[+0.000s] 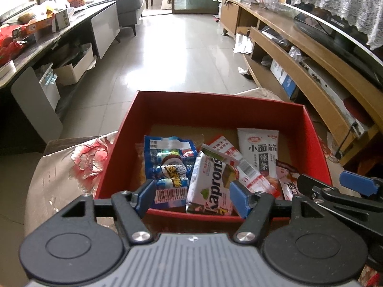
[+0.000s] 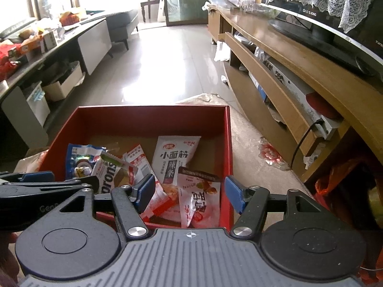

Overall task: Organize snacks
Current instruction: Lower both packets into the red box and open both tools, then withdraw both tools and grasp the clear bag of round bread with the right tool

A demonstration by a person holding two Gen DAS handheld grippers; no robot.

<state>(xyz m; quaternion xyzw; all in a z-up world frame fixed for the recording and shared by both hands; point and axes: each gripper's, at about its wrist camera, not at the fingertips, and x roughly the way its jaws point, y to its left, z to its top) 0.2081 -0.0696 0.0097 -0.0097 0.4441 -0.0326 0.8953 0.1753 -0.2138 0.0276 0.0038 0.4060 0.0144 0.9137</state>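
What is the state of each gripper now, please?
Left gripper: open, holding nothing.
Right gripper: open, holding nothing.

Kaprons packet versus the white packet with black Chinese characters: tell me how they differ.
The Kaprons packet lies near the red box's front wall, propped on other snacks; the white packet lies flatter, farther back. The Kaprons packet has Latin lettering and green accents; the white packet has black characters and a dark panel. Both are mostly white, sealed, ungripped.
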